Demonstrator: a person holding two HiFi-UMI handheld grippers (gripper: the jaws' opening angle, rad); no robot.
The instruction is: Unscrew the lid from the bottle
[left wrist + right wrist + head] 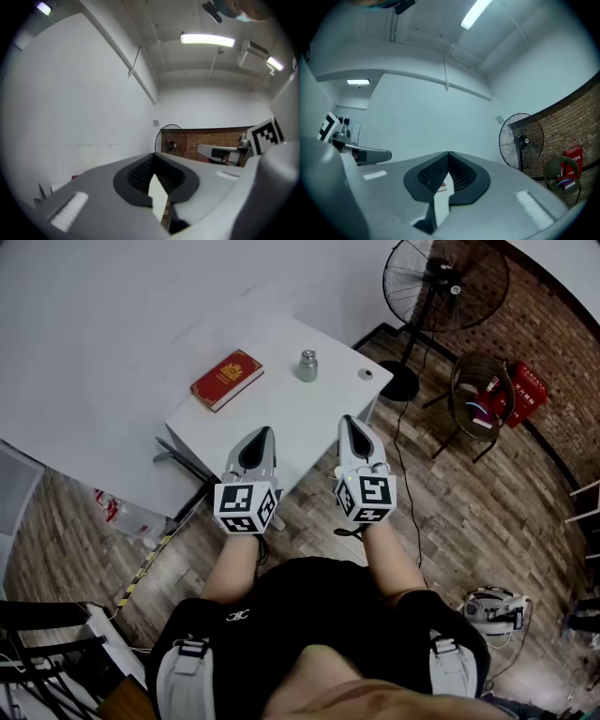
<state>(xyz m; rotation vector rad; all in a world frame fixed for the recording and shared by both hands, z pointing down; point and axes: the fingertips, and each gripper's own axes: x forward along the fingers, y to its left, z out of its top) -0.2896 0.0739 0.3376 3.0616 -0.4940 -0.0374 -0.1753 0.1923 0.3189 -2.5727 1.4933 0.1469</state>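
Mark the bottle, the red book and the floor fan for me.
bottle [307, 366], head view, middle of its metal body.
red book [227, 380], head view, centre of its cover.
floor fan [442, 279], head view, hub of its grille.

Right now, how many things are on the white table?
3: red book at left, silver bottle mid-table, small round piece near right edge. The table's near edge is partly hidden.

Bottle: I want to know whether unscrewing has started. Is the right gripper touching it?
Apart. The head view shows a stretch of white table between the bottle and the right gripper.
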